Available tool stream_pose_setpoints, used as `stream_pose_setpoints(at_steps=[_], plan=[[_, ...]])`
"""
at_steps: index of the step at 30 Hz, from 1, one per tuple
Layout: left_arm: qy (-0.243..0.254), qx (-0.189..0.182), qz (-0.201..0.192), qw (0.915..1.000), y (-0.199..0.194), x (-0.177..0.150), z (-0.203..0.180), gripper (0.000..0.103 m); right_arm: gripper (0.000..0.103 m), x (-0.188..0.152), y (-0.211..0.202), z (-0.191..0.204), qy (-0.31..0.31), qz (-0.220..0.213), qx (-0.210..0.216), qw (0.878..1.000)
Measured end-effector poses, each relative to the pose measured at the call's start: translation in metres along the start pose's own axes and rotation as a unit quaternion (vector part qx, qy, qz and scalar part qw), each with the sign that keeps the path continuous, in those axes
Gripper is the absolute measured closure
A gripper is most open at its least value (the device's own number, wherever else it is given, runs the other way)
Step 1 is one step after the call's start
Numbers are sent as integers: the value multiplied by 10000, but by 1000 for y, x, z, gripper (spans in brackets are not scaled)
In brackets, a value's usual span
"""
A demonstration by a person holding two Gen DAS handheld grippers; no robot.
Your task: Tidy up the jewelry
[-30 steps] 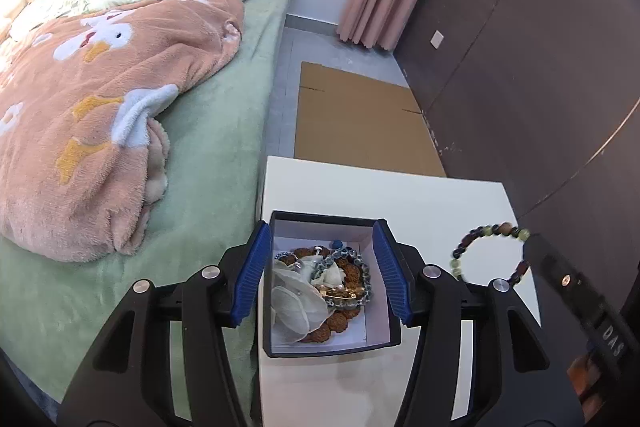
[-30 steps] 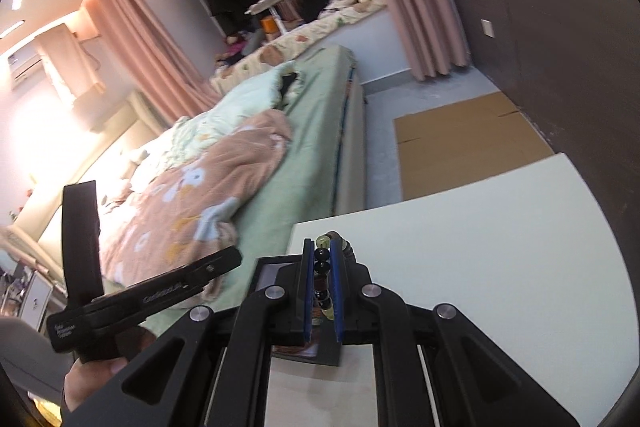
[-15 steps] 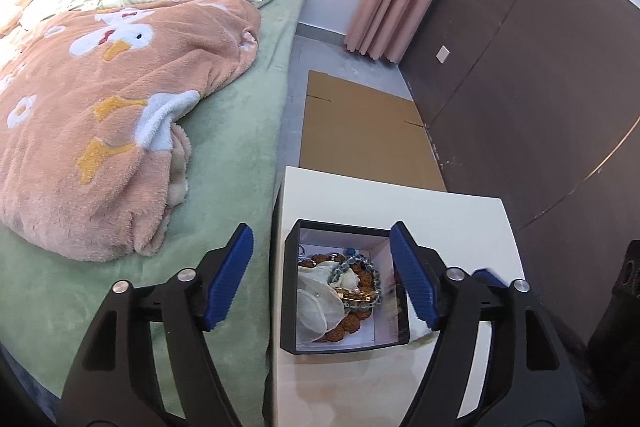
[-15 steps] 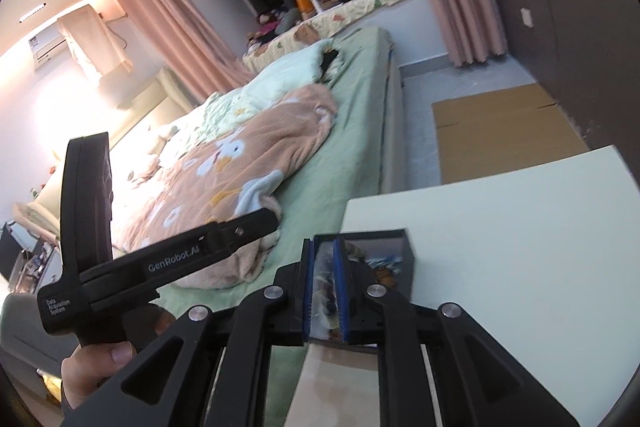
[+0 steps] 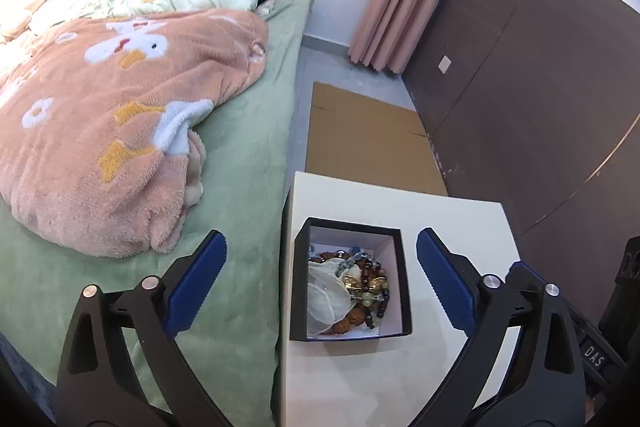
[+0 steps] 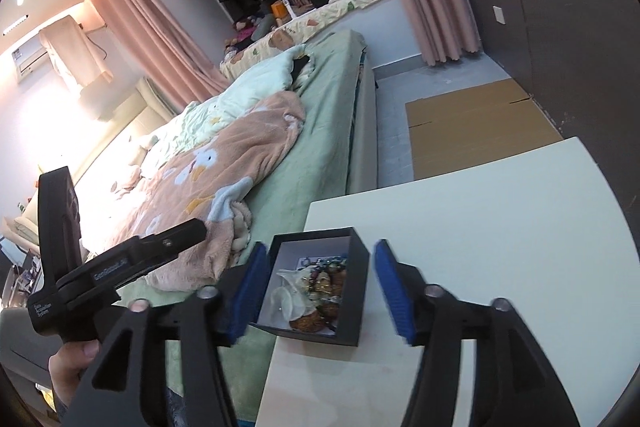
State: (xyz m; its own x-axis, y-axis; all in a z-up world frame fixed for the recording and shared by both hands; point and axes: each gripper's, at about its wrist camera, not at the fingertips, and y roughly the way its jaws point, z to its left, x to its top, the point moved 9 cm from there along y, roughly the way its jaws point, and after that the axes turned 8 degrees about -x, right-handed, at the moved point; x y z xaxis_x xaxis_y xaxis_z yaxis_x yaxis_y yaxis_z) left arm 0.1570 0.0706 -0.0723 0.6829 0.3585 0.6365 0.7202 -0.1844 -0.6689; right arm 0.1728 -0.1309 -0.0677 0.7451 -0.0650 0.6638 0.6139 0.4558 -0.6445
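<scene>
Both your left gripper [image 5: 318, 277] and right gripper [image 6: 320, 285] hang with jaws wide, empty, around the jewelry box [image 5: 352, 281]; bumping it could tip it off the surface [image 5: 452, 223] edge onto the bed [image 5: 240, 187].

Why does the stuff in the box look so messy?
The beads and a white pouch lie heaped in one tangle inside the black box, not laid out apart. The box sits close to the table's bedside edge. Nothing has spilled or looks broken.

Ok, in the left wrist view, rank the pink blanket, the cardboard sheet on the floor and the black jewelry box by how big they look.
1. Pink blanket, largest by far.
2. Cardboard sheet.
3. Black jewelry box, though it sits nearest the camera.
</scene>
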Motion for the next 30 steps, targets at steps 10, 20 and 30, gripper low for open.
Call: stream_pose_setpoints(at_steps=[10, 20, 30], plan=[[116, -185, -231, 9995, -24, -28, -20, 5, 13, -3, -33, -18, -81, -173, -191, 9996], [746, -243, -460, 9959, -52, -42, -42, 5, 8, -18, -59, -47, -95, -181, -560, 9982], [1140, -88, -379, 9927, -55, -63, -43, 5, 8, -34, -78, -56, -404, -186, -783, 9959]])
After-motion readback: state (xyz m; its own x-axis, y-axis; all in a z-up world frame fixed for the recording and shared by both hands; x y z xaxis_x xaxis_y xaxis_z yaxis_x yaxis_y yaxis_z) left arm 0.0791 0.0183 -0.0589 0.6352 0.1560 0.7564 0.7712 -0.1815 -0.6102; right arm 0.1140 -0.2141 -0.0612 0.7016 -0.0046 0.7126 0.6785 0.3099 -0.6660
